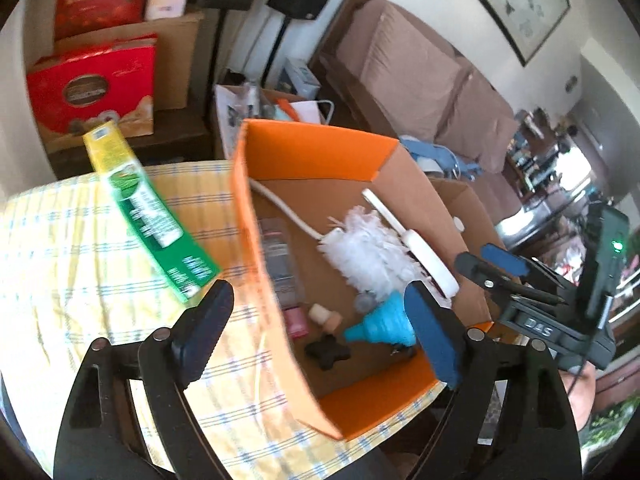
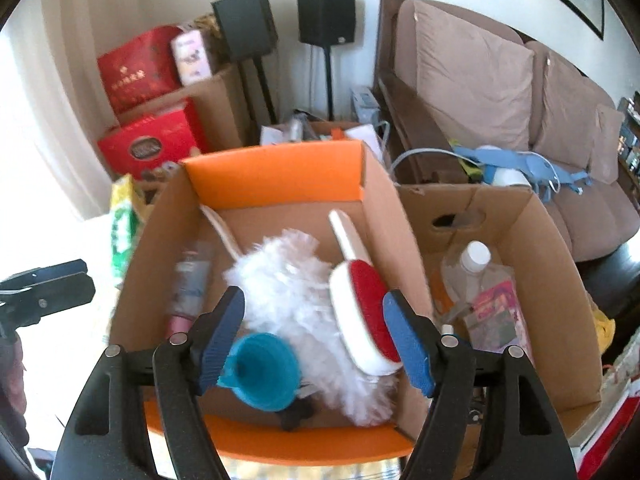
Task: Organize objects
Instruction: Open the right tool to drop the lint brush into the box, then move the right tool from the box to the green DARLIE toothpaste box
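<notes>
An orange cardboard box (image 1: pixel 260 216) stands on the checked tablecloth (image 1: pixel 80 264). It holds a white duster (image 1: pixel 368 252), a white and red brush (image 2: pixel 362 300), a blue funnel (image 2: pixel 262 372), a grey tube (image 1: pixel 280 256), a cork (image 1: pixel 326 315) and a small black piece (image 1: pixel 326 354). A green and yellow carton (image 1: pixel 144 208) lies tilted on the cloth left of the box. My left gripper (image 1: pixel 320 340) is open and empty above the box's near end. My right gripper (image 2: pixel 316 344) is open and empty above the box; it also shows in the left wrist view (image 1: pixel 500 264).
A second brown cardboard box (image 2: pixel 520 240) stands right of the orange one, holding a clear bottle (image 2: pixel 472 268) and a packet. Red gift boxes (image 2: pixel 148 144), speakers on stands and a brown sofa (image 2: pixel 500 92) lie behind the table.
</notes>
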The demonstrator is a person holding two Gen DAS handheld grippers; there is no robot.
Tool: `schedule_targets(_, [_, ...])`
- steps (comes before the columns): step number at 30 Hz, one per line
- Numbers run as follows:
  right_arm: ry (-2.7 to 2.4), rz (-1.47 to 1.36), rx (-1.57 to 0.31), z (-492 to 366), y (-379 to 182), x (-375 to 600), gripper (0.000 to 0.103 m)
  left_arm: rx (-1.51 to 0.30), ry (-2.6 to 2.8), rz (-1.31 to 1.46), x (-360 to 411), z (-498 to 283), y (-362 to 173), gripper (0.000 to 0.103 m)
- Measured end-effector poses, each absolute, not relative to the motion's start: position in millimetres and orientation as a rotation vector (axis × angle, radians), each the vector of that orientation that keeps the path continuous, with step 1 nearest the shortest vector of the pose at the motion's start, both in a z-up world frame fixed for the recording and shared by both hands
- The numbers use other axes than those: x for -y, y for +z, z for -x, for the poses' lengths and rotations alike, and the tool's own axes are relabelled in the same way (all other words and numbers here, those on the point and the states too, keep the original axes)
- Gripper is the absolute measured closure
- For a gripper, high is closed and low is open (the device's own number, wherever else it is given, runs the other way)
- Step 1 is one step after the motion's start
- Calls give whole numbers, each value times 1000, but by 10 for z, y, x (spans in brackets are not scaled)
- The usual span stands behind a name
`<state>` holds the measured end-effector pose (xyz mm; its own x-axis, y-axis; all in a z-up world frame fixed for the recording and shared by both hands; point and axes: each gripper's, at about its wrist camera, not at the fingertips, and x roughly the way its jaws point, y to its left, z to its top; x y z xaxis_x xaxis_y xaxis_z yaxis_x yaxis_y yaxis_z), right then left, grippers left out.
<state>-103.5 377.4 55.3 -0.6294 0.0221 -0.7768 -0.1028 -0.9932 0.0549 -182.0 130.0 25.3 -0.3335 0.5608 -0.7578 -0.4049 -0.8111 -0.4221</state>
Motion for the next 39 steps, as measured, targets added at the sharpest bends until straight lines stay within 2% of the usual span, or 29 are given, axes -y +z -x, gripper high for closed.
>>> schedule_targets(14, [2924, 1371, -48, 1099, 584, -2806, 20, 187, 2328, 1343, -636, 1781, 219, 11])
schedule_targets(25, [2981, 1415, -99, 1218, 581, -2338, 17, 114, 2426, 1337, -330, 1684, 277, 11])
schedule_targets(30, [2999, 1429, -85, 1256, 581, -2165, 17, 101, 2466, 1327, -215, 1646, 293, 2])
schedule_targets(39, [3005, 1463, -39, 1366, 511, -1954, 17, 78, 2510, 1343, -8, 1677, 233, 0])
